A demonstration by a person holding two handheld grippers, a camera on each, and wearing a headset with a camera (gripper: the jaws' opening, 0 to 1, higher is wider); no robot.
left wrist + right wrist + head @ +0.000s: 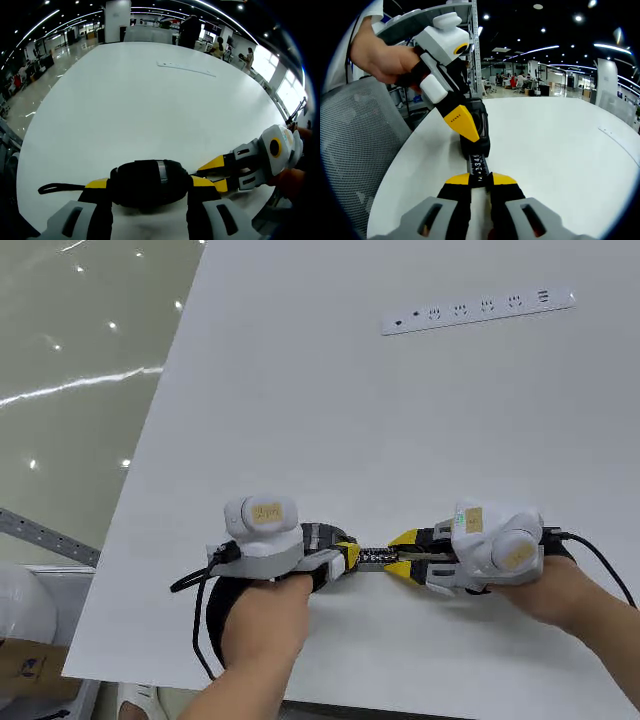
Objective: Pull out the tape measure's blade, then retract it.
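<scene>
Pull-out step, judging as just starting: little blade showing so far. Left gripper [150, 186] is clamping the black tape measure case [476, 127] across its sides, jaws pressed against it. In the head view the case is sitting at 6 o'clock on the table, near the front edge. Right gripper [480, 179] is at 3 o'clock of the case, jaws pinching the short exposed blade [477, 165], numerals showing. To do well: keeping the case pinned flat, drawing the right gripper straight toward 3 o'clock along the blade line, not twisting. The thin blade is probably slipping easily, so the pinch should be firm. Wrist strap [60, 188] is trailing at 9 o'clock of the case. White table [350, 390] is looking smooth. Grey mesh chair [355, 150] is standing beside it. Power strip [478, 310] is lying at 1 o'clock, well apart.
</scene>
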